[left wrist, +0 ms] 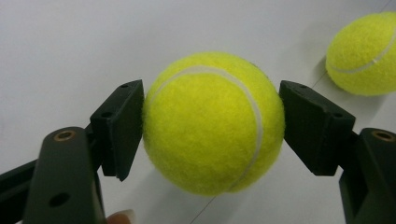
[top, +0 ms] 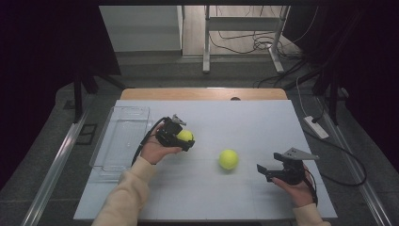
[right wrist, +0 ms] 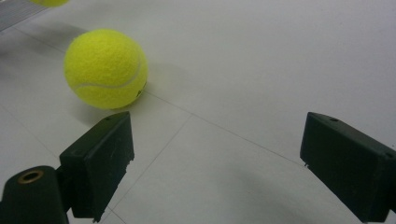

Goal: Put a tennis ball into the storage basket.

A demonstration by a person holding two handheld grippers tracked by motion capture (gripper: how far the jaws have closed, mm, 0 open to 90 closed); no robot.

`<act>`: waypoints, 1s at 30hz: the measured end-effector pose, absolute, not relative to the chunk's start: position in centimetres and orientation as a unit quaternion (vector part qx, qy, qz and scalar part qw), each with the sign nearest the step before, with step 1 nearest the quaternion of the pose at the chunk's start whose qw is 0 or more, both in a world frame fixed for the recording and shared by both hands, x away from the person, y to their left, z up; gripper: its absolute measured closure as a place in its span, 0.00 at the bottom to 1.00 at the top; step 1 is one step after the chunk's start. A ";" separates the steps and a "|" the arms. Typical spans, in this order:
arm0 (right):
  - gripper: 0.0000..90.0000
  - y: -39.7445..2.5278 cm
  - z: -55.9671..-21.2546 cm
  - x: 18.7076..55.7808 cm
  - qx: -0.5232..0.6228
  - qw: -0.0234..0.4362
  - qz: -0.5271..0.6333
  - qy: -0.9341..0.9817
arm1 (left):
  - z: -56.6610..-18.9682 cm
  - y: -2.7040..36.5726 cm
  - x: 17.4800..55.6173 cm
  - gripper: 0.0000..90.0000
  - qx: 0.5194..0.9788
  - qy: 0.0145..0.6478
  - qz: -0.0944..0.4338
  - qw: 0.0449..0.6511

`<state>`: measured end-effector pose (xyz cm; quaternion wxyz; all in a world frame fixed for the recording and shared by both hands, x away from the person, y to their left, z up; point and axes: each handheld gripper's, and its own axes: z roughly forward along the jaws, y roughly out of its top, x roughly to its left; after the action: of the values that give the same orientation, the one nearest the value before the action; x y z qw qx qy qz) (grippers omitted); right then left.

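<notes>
A person sits at a white table (top: 207, 197) with a two-jaw gripper in each hand. The left gripper (top: 181, 135) pinches a yellow tennis ball (left wrist: 212, 123) between its two black pads (left wrist: 119, 126), each pad touching one side of the ball at its widest part. The ball sits left of the table's middle, near a clear plastic tray (top: 120, 141) that lies along the left edge. It looks lifted slightly off the surface, though the angle makes that hard to confirm.

A second tennis ball (top: 228, 159) rests loose near the table's centre. The right gripper (top: 275, 170) waits near the front right corner with its jaws spread wide, holding nothing and aimed toward that loose ball.

Risks, as a judgement: the pads meet a round, fuzzy surface on small patches, so a tilt or loosened squeeze could let the held ball squirt out and roll. The loose ball could roll away if a jaw nudges it before closing.
</notes>
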<state>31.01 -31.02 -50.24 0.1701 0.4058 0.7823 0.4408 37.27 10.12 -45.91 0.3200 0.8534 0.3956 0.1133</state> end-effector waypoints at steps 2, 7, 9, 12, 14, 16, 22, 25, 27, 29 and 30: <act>0.11 -31.1 -50.2 31.0 0.406 0.170 0.441 0.782 | -45.6 10.5 37.0 0.30 0.848 0.396 0.120 0.331; 0.11 -31.0 -50.2 31.0 0.408 0.171 0.442 0.780 | -45.1 11.1 36.5 0.30 0.840 0.397 0.127 0.347; 0.11 -31.0 -50.2 31.0 0.407 0.172 0.440 0.782 | -44.9 11.2 36.3 0.30 0.838 0.397 0.129 0.352; 0.11 -31.0 -50.2 31.0 0.409 0.171 0.443 0.779 | -44.5 11.3 35.9 0.30 0.835 0.394 0.134 0.359; 0.11 -31.1 -50.2 31.0 0.409 0.171 0.443 0.779 | -44.4 11.4 35.6 0.30 0.833 0.392 0.138 0.365; 0.11 -31.1 -50.2 31.0 0.409 0.171 0.443 0.779 | -44.2 11.5 35.4 0.30 0.829 0.392 0.145 0.372; 0.11 -31.1 -50.2 31.0 0.409 0.173 0.444 0.778 | -43.6 12.1 34.7 0.30 0.822 0.391 0.152 0.385; 0.11 -31.1 -50.2 31.0 0.409 0.174 0.443 0.778 | -43.5 12.4 34.5 0.30 0.819 0.392 0.153 0.391; 0.11 -31.1 -50.2 31.0 0.409 0.174 0.443 0.779 | -43.4 12.7 34.3 0.30 0.817 0.392 0.149 0.397; 0.11 -31.1 -50.2 31.0 0.409 0.174 0.443 0.779 | -43.3 12.9 34.0 0.30 0.815 0.391 0.149 0.400; 0.11 -31.1 -50.2 31.0 0.408 0.174 0.442 0.779 | -43.3 13.0 33.9 0.30 0.815 0.391 0.151 0.401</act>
<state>30.98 -31.08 -50.24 0.1743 0.4084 0.7793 0.4423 33.89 13.04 -43.33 0.4010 0.8145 0.3912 0.1508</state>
